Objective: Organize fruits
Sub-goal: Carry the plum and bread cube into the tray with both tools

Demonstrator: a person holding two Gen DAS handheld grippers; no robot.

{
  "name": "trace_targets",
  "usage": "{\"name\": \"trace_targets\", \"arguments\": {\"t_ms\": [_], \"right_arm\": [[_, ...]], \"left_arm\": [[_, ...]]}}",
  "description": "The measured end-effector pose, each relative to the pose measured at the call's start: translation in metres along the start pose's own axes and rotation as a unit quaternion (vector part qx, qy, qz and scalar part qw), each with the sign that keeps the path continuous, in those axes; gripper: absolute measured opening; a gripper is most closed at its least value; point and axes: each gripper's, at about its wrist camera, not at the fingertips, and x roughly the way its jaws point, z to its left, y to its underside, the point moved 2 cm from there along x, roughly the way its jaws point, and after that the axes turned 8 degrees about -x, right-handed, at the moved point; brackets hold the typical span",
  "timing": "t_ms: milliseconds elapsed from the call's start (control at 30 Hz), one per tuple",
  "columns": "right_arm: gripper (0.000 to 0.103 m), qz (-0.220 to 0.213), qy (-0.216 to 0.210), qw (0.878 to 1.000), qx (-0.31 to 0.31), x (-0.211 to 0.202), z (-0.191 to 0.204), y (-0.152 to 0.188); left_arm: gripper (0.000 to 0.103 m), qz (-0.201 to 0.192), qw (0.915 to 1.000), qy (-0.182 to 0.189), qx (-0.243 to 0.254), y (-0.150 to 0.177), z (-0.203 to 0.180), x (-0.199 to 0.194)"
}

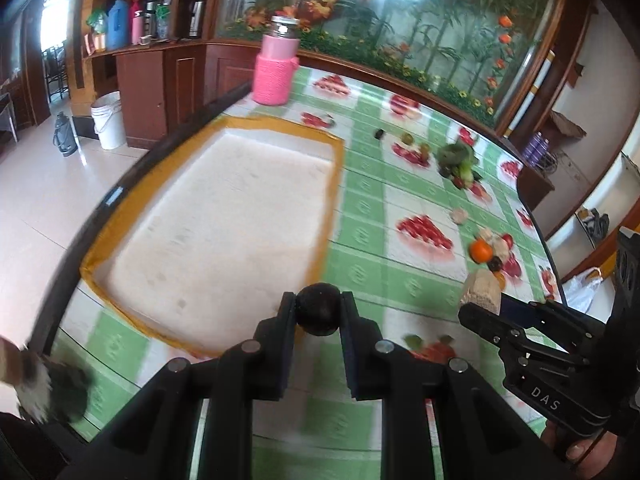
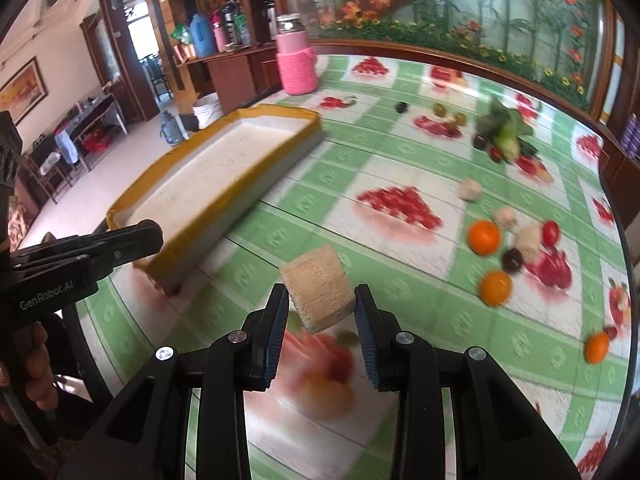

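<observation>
Yellow-rimmed tray [image 1: 334, 184] sits nearer the left gripper [image 1: 318, 300] (fingers clamped on a dark fruit [image 1: 318, 314], probably a plum); right gripper [image 2: 322, 292] clamps a beige block [image 2: 318, 292].

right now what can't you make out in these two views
- Dark round fruit, left wrist view: the left claw hides its sides; kind unclear.
- Blurred fuzzy thing, left wrist view: cut off by the bottom-left edge.
- Green leafy pile, right wrist view: motion blur hides what lies under it.
- Left claw tips, right wrist view: edge-on, so its load is hidden.
</observation>
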Motion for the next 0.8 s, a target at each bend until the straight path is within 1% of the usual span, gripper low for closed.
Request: {"name": "trace_targets", "arguments": {"t_ms": [133,333,433,567,700,800], "right_arm": [[0.032,0.0,-0.019,1.0,-0.009,0.022,0.023,-0.033],[0.032,0.005,-0.035,0.999,-0.019,0.061,0.05,-0.082],[0.032,0.01,-0.04,0.999,-0.018,0.082,0.054,-0.104],[0.032,0.018,-0.037,0.999,-0.008,0.107,0.055,-0.126],[0.032,0.031,-0.037,0.999,0.013,0.136,0.047,-0.141],[0.033,0.035,-0.029,0.999,0.019,0.149,0.042,-0.147]], "left_arm": [[0.023,-0.009,0.9995,-0.026,-0.014,-0.027,0.032,0.011],[0.023,-0.014,0.998,-0.05,-0.037,-0.065,0.063,0.036],[0.023,-0.01,0.9974,-0.052,-0.049,-0.09,0.069,0.056],[0.023,-0.006,0.9975,-0.06,-0.036,-0.115,0.069,0.08],[0.023,0.007,0.9975,-0.061,-0.036,-0.13,0.073,0.1],[0.023,0.022,0.9974,-0.061,-0.033,-0.137,0.075,0.118]]}}
